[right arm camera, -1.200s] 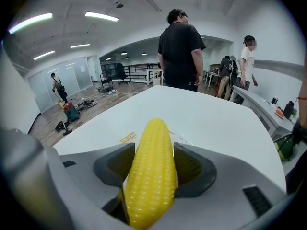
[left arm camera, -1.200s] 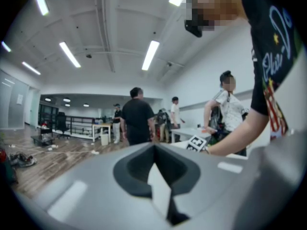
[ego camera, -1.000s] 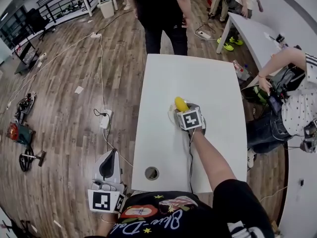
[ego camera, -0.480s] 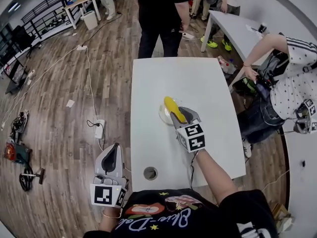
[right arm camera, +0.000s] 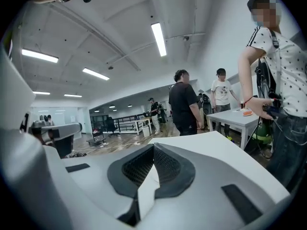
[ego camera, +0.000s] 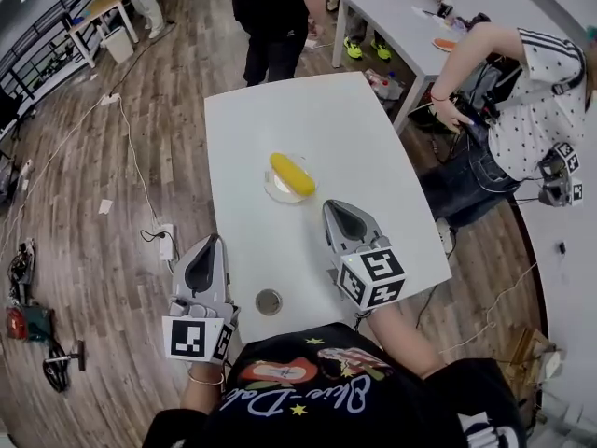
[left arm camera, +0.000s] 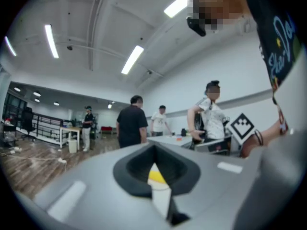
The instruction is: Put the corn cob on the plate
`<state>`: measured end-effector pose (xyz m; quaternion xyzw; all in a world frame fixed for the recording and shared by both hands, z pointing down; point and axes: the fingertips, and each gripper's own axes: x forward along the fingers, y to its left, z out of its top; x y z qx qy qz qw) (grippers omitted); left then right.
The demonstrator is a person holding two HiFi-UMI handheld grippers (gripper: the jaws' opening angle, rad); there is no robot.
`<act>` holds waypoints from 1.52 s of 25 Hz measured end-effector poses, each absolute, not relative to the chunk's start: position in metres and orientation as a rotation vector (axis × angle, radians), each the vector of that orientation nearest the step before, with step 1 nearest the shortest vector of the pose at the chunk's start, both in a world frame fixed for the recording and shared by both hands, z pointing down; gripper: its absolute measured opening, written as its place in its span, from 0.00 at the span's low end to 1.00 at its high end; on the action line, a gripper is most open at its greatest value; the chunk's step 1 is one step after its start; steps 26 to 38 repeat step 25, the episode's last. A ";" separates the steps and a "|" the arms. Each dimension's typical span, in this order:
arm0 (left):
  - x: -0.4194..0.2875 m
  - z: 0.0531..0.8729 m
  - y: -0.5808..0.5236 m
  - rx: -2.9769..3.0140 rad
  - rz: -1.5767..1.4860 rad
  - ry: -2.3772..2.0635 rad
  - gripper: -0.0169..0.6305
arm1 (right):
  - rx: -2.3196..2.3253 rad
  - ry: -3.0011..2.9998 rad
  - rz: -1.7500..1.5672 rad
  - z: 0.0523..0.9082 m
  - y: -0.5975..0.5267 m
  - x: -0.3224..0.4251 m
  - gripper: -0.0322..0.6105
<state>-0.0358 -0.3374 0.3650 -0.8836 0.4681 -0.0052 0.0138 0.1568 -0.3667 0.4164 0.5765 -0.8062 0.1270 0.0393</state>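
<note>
At table centre, corn cob (ego camera: 292, 174) lies on plate (ego camera: 276, 193). Right gripper (ego camera: 340, 210), at its 5 o'clock, jaws just closed, nothing between. Left gripper (ego camera: 211, 245), 7 o'clock, closed, empty. Judgement: withdraw clear, don't nudge plate.

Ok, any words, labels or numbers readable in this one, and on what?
"Blue": cursive print on the wearer's shirt; the rest of that print is not readable.
On the left gripper and right gripper: square marker patterns only, no letters.
Nothing else carries text that can be read.
</note>
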 end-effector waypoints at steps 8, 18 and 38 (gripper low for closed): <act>-0.011 0.367 -0.333 -2.789 -0.007 1.378 0.01 | 1.821 -2.475 0.331 0.401 -0.345 0.171 0.07; 0.003 0.365 -0.323 -2.800 -0.024 1.346 0.01 | 1.847 -2.461 0.301 0.396 -0.330 0.182 0.07; 0.012 0.365 -0.315 -2.815 -0.024 1.326 0.01 | 1.820 -2.479 0.289 0.393 -0.319 0.183 0.07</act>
